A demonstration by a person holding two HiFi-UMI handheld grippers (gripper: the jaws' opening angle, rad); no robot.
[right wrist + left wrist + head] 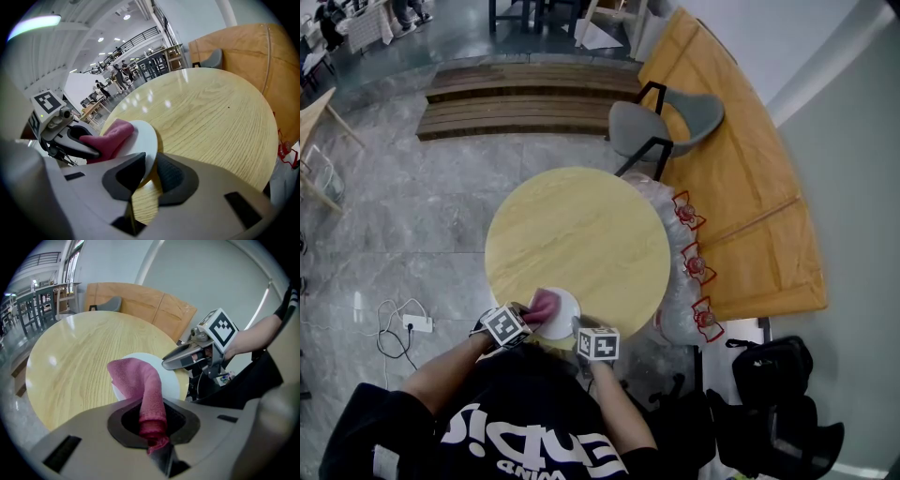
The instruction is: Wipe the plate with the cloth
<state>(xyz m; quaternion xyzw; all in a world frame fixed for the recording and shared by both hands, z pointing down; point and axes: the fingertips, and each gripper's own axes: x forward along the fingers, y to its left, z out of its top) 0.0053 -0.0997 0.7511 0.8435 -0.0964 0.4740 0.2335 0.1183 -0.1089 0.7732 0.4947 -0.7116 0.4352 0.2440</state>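
Two grippers at one plate [561, 309] (white, table [581, 234] under it). Right gripper [146, 171]: jaws clamped on the plate's rim. Left gripper [152, 427]: jaws clenched on the cloth [136, 376], free end draped over the plate's face, long axis running from the jaws toward the plate's centre. Left nearer the face; next stroke probably a drag across it, away from the pinched rim.

Crumpled pink cloth [140, 380] lies on the round white plate [171, 381] at the wooden table [79, 362]'s near edge.
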